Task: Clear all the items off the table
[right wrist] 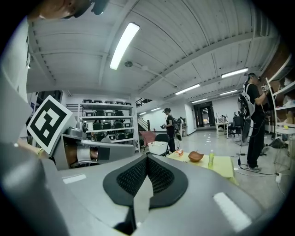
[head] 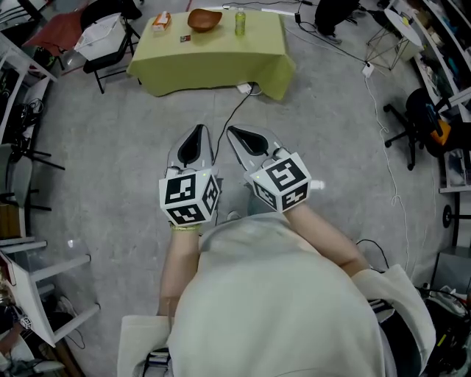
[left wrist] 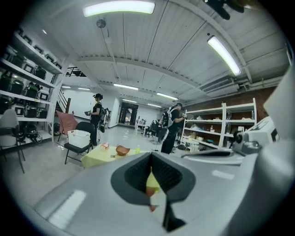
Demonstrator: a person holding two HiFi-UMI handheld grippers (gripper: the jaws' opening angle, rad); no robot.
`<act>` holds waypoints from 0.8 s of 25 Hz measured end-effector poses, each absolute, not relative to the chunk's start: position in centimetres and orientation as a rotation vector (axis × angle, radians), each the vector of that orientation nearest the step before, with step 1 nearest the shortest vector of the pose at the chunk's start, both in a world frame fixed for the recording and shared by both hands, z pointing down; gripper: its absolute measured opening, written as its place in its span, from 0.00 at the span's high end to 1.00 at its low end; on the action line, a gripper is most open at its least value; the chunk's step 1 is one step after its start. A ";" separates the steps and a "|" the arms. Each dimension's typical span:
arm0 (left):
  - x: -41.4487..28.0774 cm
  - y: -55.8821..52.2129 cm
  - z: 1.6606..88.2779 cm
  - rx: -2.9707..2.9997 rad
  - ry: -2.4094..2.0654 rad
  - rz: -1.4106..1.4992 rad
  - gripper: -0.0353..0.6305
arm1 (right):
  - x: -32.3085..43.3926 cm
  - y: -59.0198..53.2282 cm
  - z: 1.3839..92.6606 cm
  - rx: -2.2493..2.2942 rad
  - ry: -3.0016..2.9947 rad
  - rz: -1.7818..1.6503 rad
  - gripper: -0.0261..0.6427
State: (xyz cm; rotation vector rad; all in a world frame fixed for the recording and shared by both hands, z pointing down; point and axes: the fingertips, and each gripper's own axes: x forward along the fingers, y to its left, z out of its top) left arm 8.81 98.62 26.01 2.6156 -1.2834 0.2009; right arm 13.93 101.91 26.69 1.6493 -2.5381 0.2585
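A person in a pale top stands on a grey workshop floor [head: 110, 147], holding the left gripper [head: 196, 132] and the right gripper [head: 237, 136] side by side, both aimed toward 12 o'clock and tipped slightly down. Each gripper's own view shows its jaws clenched tight, pad against pad, with nothing between them.

The table [head: 221, 62], draped in a yellow-green cloth, sits well apart from the grippers at 12 o'clock. The items on it are untouched. A brown bowl [head: 204, 19] rests near the far edge. An orange-and-white box [head: 161, 23] lies at the bowl's 9 o'clock, and a green bottle [head: 240, 22] stands upright at its 3 o'clock. A small dark thing [head: 185, 37], too small to identify, lies between the box and the bowl, nearer the person.

A black cable [head: 232, 114] runs across the floor from the table's near edge toward the grippers. At the table's 9 o'clock, a black chair [head: 110, 59] carries a white bin [head: 99, 35]. In the left gripper view, two people [left wrist: 97, 115] stand beyond the table, one of them by the storage shelves [left wrist: 216, 129].
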 end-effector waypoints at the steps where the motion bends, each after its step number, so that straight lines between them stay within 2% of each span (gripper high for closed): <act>1: 8.6 98.7 26.1 2.613 -1.282 0.202 0.93 | 13.8 102.0 26.8 1.649 -2.536 0.261 0.97; 20: 6.6 96.0 27.4 2.545 -1.295 0.193 0.93 | 11.7 99.7 27.7 1.611 -2.550 0.331 0.97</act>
